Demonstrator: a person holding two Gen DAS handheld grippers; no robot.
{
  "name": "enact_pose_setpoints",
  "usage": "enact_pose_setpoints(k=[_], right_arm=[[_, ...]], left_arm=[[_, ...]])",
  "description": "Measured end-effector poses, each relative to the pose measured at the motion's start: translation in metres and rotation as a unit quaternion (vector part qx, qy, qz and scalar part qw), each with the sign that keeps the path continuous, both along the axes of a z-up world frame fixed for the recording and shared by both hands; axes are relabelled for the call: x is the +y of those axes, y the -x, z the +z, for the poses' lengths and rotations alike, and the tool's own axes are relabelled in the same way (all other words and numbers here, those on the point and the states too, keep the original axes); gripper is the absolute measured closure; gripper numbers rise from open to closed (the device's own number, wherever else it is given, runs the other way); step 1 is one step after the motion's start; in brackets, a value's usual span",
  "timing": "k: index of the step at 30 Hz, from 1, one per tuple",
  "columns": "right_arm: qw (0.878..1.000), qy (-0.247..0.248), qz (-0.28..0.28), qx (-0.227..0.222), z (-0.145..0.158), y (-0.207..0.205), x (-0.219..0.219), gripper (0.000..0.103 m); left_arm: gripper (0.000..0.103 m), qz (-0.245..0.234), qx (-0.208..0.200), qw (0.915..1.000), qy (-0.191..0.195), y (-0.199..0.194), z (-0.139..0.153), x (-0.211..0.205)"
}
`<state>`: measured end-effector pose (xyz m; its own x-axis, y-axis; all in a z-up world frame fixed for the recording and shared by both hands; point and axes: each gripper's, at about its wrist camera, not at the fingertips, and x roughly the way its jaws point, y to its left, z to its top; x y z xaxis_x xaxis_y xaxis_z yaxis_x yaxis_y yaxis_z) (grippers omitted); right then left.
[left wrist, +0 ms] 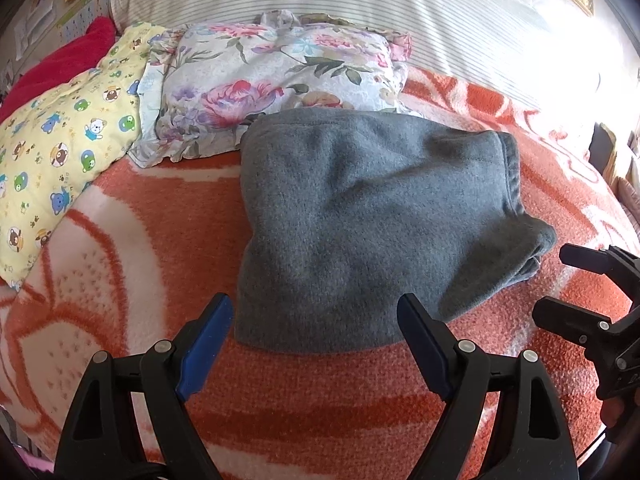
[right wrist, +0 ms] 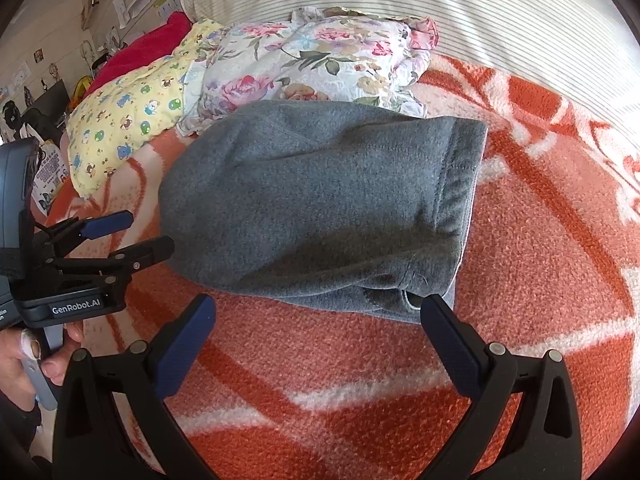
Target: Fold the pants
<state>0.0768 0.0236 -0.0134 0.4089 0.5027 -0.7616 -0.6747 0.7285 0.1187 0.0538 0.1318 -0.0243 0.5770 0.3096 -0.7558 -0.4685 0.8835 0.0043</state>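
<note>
The grey fleece pants (left wrist: 360,220) lie folded into a compact bundle on the orange-and-white blanket (left wrist: 300,392). In the right wrist view the same pants (right wrist: 320,200) show their waistband on the right side. My left gripper (left wrist: 316,308) hovers just before the bundle's near edge, open, with nothing between its blue pads. My right gripper (right wrist: 318,312) is also open and empty, close to the near right corner of the bundle. Each gripper shows in the other's view: the right gripper (left wrist: 560,280) at the right edge, the left gripper (right wrist: 148,232) at the left, held by a hand (right wrist: 24,360).
A floral pillow (left wrist: 272,80) and a yellow bear-print pillow (left wrist: 68,128) lie behind and left of the pants, with a red cloth (left wrist: 64,60) further back. A striped cushion (left wrist: 360,4) runs along the far side. Blanket (right wrist: 540,240) stretches to the right.
</note>
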Motion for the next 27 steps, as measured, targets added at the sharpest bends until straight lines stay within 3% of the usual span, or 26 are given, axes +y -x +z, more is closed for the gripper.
enact_pose_setpoints(k=[16,27], right_arm=[[1.0,0.0,-0.001,0.003,0.0,-0.012,0.001,0.001],[1.0,-0.008,-0.007,0.01,0.001,-0.005,-0.005,0.001]], left_arm=[[0.018,-0.002,0.007,0.9999,-0.012,-0.012,0.002,0.001],[0.018,0.01,0.016,0.9998,0.003,-0.007,0.005,-0.003]])
